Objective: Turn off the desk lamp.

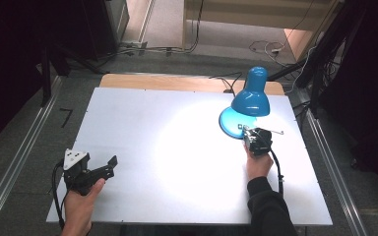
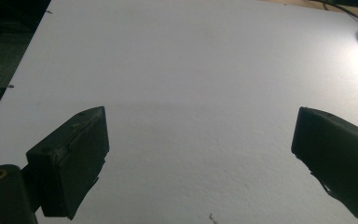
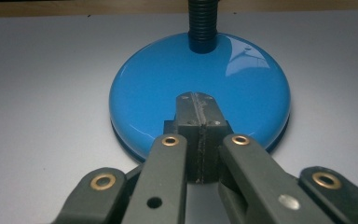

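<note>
A blue desk lamp stands at the table's back right, its shade (image 1: 251, 101) tipped down over its round base (image 1: 228, 122) and throwing a bright pool of light on the table. My right gripper (image 1: 244, 131) is shut with nothing between the jaws. In the right gripper view its tips (image 3: 196, 96) lie over the front part of the glossy base (image 3: 154, 88), below the ribbed black neck (image 3: 200, 23); contact with the base cannot be told. My left gripper (image 1: 109, 165) rests at the front left, open, with bare table between its fingertips (image 2: 200, 126).
The white table top (image 1: 152, 113) has a wooden strip along its back edge (image 1: 167, 81). Cables (image 1: 266, 46) lie on the floor behind. Metal rails (image 1: 19, 162) run along both sides, and dark stands (image 1: 325, 59) rise at the back right.
</note>
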Demonstrator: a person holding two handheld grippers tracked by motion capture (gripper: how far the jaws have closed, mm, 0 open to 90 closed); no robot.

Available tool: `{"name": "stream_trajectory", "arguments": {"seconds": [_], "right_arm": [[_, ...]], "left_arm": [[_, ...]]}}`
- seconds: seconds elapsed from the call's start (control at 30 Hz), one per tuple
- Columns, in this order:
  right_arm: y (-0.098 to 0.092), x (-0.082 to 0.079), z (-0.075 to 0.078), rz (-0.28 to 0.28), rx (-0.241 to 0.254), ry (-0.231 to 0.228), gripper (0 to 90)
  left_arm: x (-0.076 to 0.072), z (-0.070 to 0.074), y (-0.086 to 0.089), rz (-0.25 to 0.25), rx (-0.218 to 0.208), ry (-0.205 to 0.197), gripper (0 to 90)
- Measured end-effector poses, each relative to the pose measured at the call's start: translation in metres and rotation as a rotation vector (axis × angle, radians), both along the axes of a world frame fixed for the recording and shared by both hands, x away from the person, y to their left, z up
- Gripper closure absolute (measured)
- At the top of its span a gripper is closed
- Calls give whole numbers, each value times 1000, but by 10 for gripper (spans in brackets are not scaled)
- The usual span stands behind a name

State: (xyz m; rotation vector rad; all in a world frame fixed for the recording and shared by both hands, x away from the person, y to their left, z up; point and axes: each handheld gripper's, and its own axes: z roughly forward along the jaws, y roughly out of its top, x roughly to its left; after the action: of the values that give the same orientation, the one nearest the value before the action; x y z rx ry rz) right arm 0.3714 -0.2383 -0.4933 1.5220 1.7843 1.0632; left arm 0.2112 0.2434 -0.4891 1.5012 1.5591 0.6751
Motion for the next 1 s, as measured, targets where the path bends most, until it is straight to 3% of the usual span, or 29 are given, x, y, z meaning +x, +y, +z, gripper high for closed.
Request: {"name": "stream_trajectory", "arguments": {"seconds": [0.13, 0.3, 0.43, 0.6, 0.7, 1.0], "right_arm": [[1, 4, -6, 6, 3, 9, 874], [3, 5, -6, 4, 20, -14, 874], [3, 5, -6, 4, 1, -12, 874], [2, 9, -9, -3, 27, -22, 874], [3, 9, -10, -14, 37, -38, 874], [5, 10, -11, 3, 14, -42, 874]], "left_arm": [[0, 0, 0, 2, -6, 4, 49], [-1, 1, 0, 1, -7, 0, 50], [-1, -1, -2, -3, -9, 9, 50], [0, -1, 0, -5, -34, 12, 51], [0, -1, -1, -7, -20, 6, 56], [-1, -1, 1, -8, -29, 10, 58]]}}
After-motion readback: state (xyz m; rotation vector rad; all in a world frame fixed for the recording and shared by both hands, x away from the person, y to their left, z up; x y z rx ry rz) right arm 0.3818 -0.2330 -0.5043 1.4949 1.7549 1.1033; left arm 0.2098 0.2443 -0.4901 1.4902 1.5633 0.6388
